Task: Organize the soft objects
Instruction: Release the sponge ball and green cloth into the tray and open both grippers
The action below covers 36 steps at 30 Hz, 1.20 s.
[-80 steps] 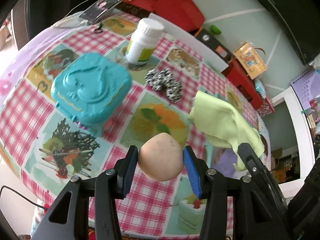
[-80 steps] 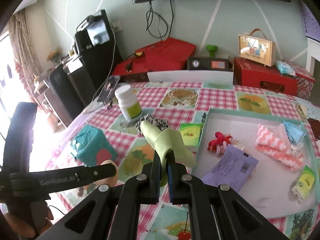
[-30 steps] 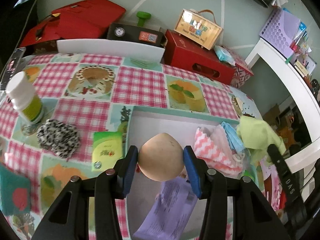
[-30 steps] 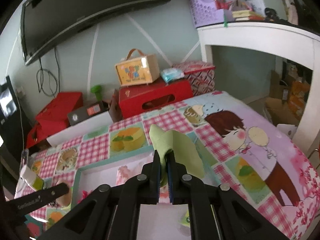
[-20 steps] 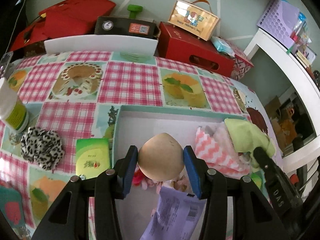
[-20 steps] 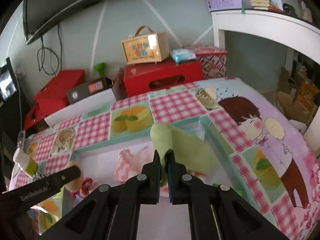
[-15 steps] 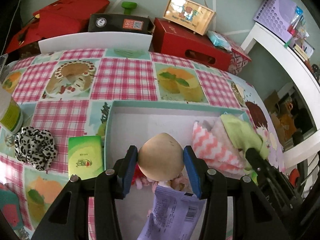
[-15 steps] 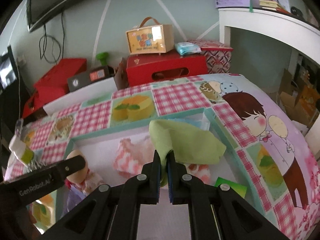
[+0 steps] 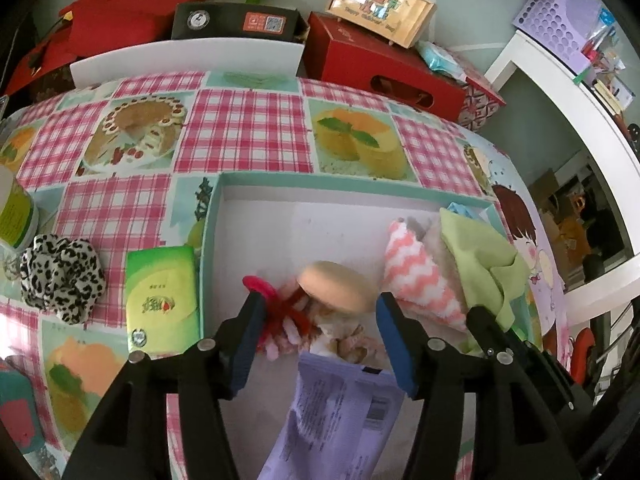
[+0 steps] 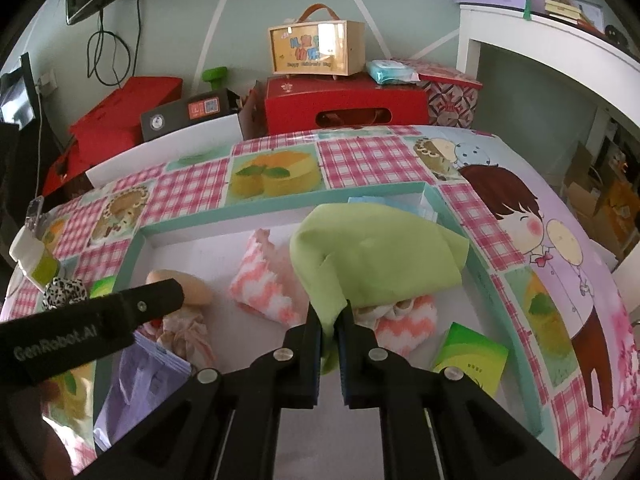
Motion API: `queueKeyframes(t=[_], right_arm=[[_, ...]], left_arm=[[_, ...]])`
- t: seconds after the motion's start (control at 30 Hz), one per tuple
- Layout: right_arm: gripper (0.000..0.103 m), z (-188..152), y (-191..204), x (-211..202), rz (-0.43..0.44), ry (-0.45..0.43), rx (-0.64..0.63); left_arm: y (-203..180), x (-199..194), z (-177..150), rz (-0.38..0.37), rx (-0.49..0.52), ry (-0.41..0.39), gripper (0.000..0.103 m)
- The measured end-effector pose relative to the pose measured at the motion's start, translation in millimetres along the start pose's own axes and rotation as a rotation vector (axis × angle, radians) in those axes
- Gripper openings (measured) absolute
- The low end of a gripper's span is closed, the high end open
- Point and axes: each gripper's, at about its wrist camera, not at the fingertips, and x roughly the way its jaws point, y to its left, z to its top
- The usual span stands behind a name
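A teal-rimmed white tray point(image 9: 280, 178) point(image 10: 138, 238) lies on the table. My left gripper point(image 9: 318, 314) is open; a tan egg-shaped sponge point(image 9: 338, 288) point(image 10: 196, 286) lies between its blue pads, on a red and pink hair tie point(image 9: 280, 312) in the tray. My right gripper point(image 10: 329, 322) is shut on a light green cloth point(image 10: 372, 256) point(image 9: 480, 256), which drapes over a pink zigzag cloth point(image 10: 264, 288) point(image 9: 416, 280) at the tray's right.
A purple packet point(image 9: 340, 416) and a green packet point(image 10: 472, 356) lie in the tray. Left of the tray lie a green packet point(image 9: 162, 292), a leopard scrunchie point(image 9: 62, 278) and a white bottle point(image 9: 14, 216). Red boxes point(image 9: 380, 64) stand behind the table.
My left gripper has opened and let the sponge drop onto the hair tie in the tray. My right gripper has lowered the green cloth onto the pink cloth.
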Motion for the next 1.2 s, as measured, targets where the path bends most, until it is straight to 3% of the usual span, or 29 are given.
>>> queueKeyframes(t=[0.13,0.27,0.37,0.5,0.53,0.7,0.8,1.2], right_arm=[[0.01,-2,1,-1,-0.008,0.011,-0.002],[0.013,-3,0,-1,-0.016,0.021,0.002],[0.014,-3,-1,-2,-0.021,0.024,0.006],[0.032,-3,-3,-3,-0.033,0.028,0.014],[0.032,-3,-4,-4,-0.034,0.029,0.018],[0.033,-5,-5,-3,-0.042,0.043,0.029],[0.058,-7,-3,-2,-0.049,0.049,0.025],[0.076,-9,-2,1,-0.094,0.065,0.013]], left_arm=[[6,-9,1,0.033,-0.018,0.009,0.062],[14,-22,1,0.068,-0.03,-0.012,0.075],[20,-32,0,0.091,-0.038,-0.033,0.076],[36,-43,-4,0.08,-0.07,-0.034,0.083],[44,-44,-6,0.06,-0.092,-0.024,0.089],[72,-47,-14,0.093,-0.159,-0.01,0.089],[81,-46,-15,0.13,-0.192,-0.023,0.091],[84,-41,-16,0.176,-0.201,-0.026,0.097]])
